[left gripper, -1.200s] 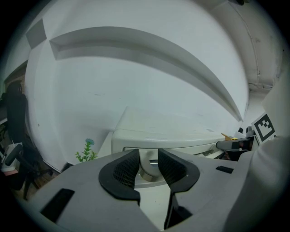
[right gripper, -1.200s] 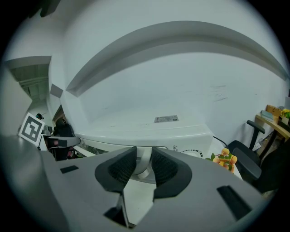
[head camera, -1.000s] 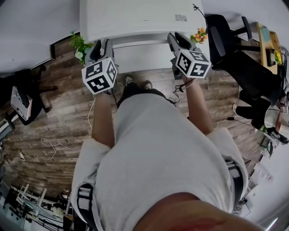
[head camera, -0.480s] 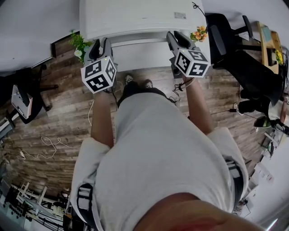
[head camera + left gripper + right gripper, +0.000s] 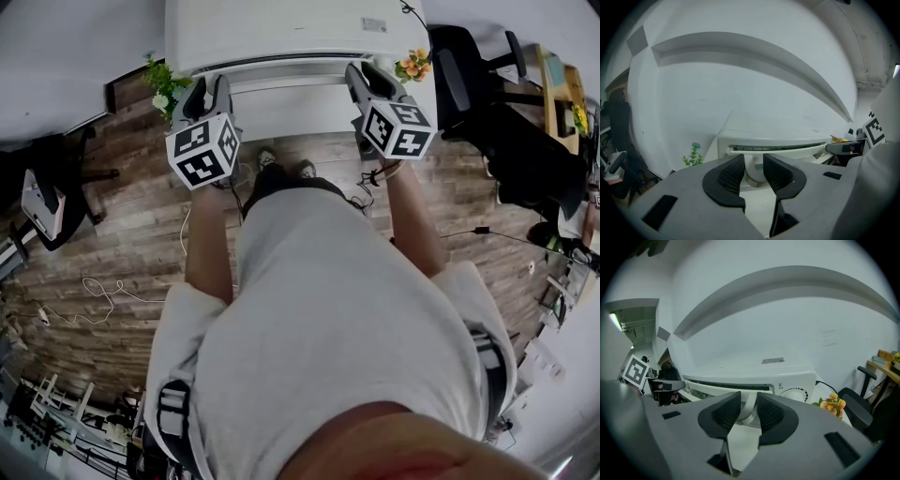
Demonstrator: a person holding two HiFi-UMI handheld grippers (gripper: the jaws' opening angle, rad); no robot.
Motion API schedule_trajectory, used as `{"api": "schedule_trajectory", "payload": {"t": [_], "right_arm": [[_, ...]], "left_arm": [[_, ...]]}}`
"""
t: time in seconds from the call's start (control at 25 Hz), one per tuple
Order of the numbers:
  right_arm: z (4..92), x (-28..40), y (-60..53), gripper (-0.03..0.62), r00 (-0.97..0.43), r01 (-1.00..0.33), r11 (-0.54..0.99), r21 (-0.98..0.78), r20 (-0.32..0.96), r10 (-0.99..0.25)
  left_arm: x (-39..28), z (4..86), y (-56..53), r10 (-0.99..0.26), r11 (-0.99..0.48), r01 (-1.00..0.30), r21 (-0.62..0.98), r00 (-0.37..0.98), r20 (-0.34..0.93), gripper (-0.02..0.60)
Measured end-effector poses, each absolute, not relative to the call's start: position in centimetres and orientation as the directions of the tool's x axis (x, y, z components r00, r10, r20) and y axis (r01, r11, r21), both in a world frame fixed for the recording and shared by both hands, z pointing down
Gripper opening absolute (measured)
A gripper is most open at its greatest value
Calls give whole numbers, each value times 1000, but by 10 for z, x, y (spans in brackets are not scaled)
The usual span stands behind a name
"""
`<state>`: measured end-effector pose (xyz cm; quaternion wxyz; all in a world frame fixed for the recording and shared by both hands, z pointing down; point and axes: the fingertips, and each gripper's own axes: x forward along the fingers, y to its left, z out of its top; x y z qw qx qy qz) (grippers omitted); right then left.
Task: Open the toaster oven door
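The handle is clamped near each end by the left gripper and the right gripper, presumably so the ajar door can be lowered evenly.

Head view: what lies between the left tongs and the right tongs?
Only the bare white door handle, spanning left tongs to right tongs, in the head view.

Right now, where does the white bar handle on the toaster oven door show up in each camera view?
Head view: the white bar handle runs across the top centre, just below the dark slit.
Left gripper view: its post is low centre, clamped between the black fingers.
Right gripper view: its post is low centre, between that gripper's fingers.
Shared landmark: the dark slit along the door's top edge.
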<state>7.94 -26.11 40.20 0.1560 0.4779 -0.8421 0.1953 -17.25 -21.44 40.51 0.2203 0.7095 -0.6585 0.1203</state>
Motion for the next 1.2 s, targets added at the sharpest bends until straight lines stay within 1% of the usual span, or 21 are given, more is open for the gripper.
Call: {"api": "schedule_trajectory", "payload": {"t": [1.2], "right_arm": [[409, 84, -238, 109, -536, -839, 511, -186, 441, -720]], "left_arm": [[-168, 413, -191, -874, -4, -993, 114, 59, 482, 135]]}}
